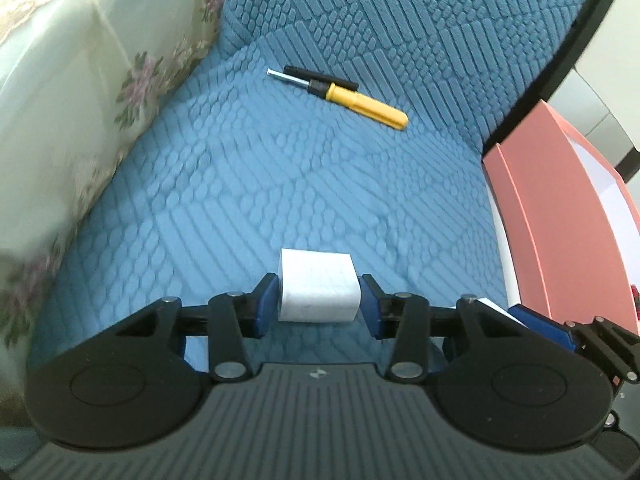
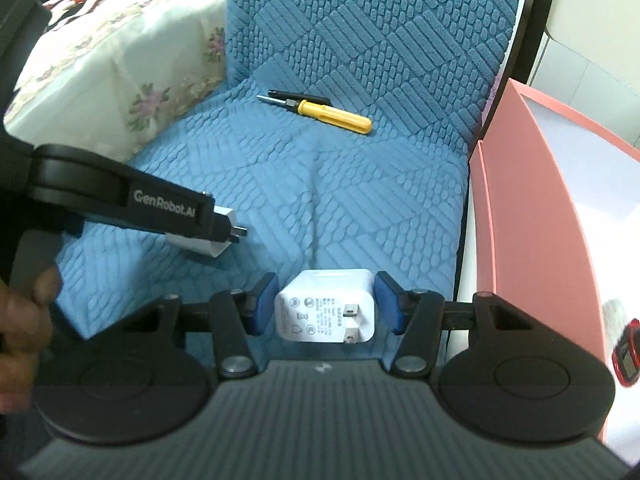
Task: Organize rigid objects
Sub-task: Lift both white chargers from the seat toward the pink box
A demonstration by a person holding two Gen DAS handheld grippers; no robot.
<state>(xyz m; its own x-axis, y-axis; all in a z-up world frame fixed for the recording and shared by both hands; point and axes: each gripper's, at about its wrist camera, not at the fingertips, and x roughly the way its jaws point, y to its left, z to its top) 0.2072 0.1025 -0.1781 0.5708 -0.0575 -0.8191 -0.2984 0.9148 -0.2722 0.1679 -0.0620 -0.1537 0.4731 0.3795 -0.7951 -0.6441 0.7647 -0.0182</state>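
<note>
My left gripper (image 1: 319, 300) is shut on a white charger block (image 1: 318, 290) and holds it just above the blue quilted seat; it also shows in the right wrist view (image 2: 224, 236), with the charger's prongs sticking out. My right gripper (image 2: 326, 306) has its blue pads on both sides of a second white charger (image 2: 326, 306) with printed markings and two prongs; small gaps show on each side. A yellow-handled screwdriver (image 1: 352, 98) (image 2: 328, 114) lies at the back of the seat beside a black pen (image 1: 320, 76) (image 2: 300, 97).
A pink open box (image 1: 560, 216) (image 2: 532, 216) stands at the seat's right edge. A floral cream bedspread (image 1: 60, 120) (image 2: 120, 64) borders the left. A red object (image 2: 626, 354) sits at the far right. The seat back (image 2: 380, 32) rises behind.
</note>
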